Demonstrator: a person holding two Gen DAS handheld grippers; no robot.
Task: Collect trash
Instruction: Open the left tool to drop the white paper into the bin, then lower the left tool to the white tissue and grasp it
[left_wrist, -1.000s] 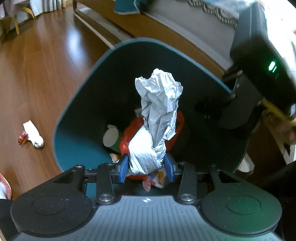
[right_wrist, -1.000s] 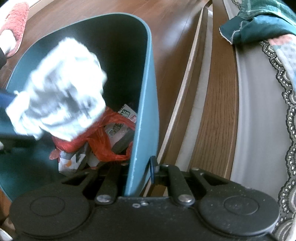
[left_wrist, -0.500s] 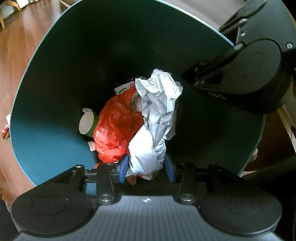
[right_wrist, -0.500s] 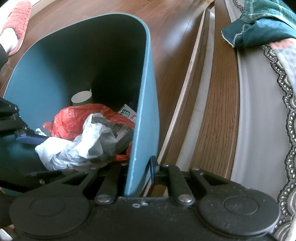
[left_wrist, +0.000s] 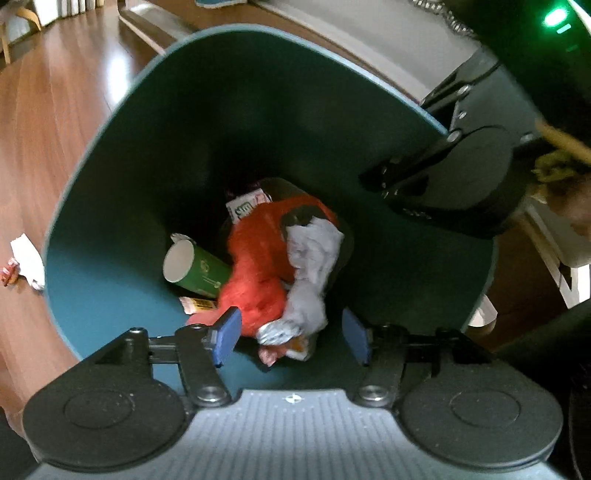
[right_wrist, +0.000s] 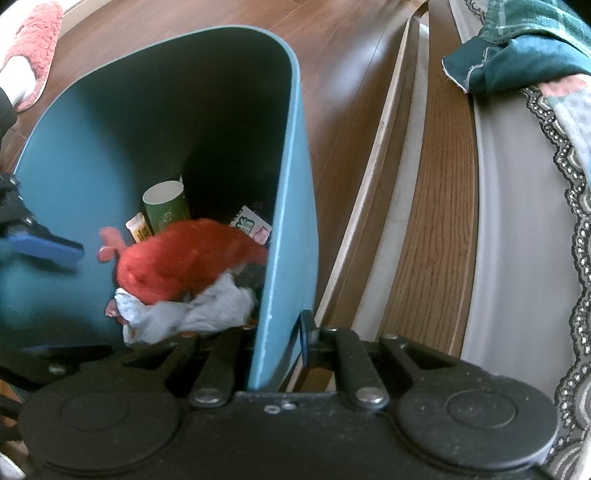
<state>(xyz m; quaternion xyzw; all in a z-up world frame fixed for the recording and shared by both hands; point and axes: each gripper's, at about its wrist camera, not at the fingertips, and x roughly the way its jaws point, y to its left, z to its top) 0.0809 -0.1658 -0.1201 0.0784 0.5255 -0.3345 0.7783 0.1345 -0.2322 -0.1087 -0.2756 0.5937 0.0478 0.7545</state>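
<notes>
The teal trash bin (left_wrist: 147, 166) (right_wrist: 110, 129) stands on the wood floor beside a bed. My left gripper (left_wrist: 291, 334) hangs over its mouth, jaws opening, blue pads well apart and touching nothing. The crumpled grey-white paper (left_wrist: 310, 266) (right_wrist: 207, 310) lies loose in the bin on a red plastic bag (left_wrist: 258, 266) (right_wrist: 184, 254), next to a green paper cup (left_wrist: 195, 266) (right_wrist: 166, 206). My right gripper (right_wrist: 280, 332) is shut on the bin's wall at the rim; its inner finger is hidden behind the wall. The left wrist view shows it at the upper right (left_wrist: 461, 177).
A white scrap with a bit of red (left_wrist: 26, 258) lies on the floor left of the bin. A pink slipper (right_wrist: 33, 48) sits at the far left. The wooden bed frame (right_wrist: 436, 184) and a green blanket (right_wrist: 517, 48) are right of the bin.
The left gripper carried the crumpled paper down into the bin, then its jaws spread and the paper dropped onto the trash. The right gripper kept its hold on the bin wall.
</notes>
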